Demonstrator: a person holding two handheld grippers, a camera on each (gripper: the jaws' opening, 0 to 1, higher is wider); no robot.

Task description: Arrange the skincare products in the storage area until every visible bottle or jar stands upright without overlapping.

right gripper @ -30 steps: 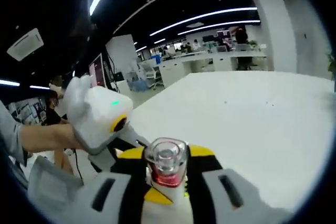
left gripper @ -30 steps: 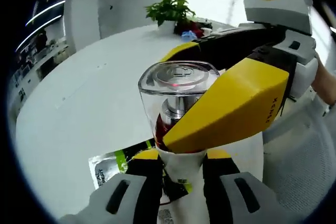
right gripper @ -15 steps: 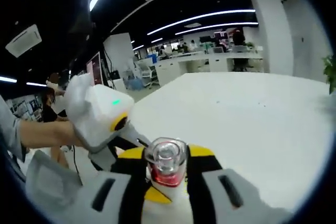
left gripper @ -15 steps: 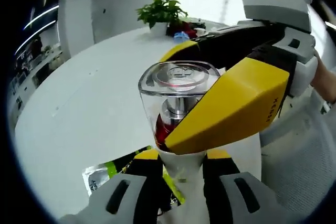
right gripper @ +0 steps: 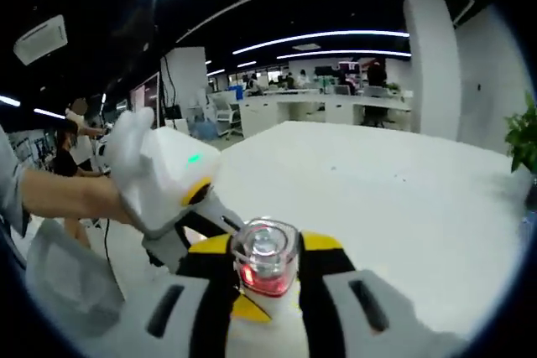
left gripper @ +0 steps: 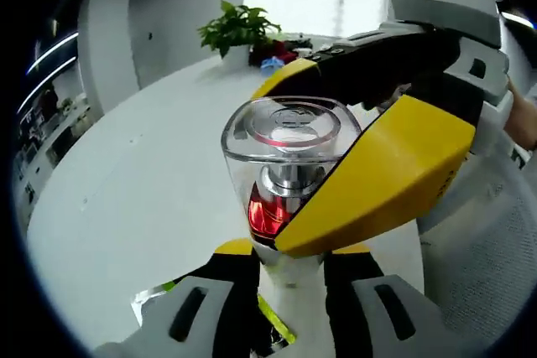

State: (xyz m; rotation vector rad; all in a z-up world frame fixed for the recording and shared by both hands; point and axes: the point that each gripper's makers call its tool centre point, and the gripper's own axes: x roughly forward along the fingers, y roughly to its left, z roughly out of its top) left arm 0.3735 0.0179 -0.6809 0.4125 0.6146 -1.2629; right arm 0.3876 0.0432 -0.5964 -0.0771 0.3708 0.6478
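In the left gripper view, the left gripper (left gripper: 289,291) is clamping the white body of a pump bottle (left gripper: 285,173) between its jaws at 6 o'clock, the clear cap and red collar rising to the centre, while the right gripper (left gripper: 377,173) is reaching in from 3 o'clock with its yellow jaws closed on the same bottle just under the cap. Beneath the bottle, at 7 o'clock, a green-and-silver sachet (left gripper: 155,308) is lying on the white table (left gripper: 134,182), and a potted plant (left gripper: 235,27) is standing at the far edge near 11 o'clock. In the right gripper view, the right gripper (right gripper: 264,291) is holding the pump bottle (right gripper: 264,262) at 6 o'clock, the left gripper (right gripper: 164,178) is coming in from 9 o'clock in a person's hand (right gripper: 63,194), and the table (right gripper: 377,199) is stretching away toward 2 o'clock.
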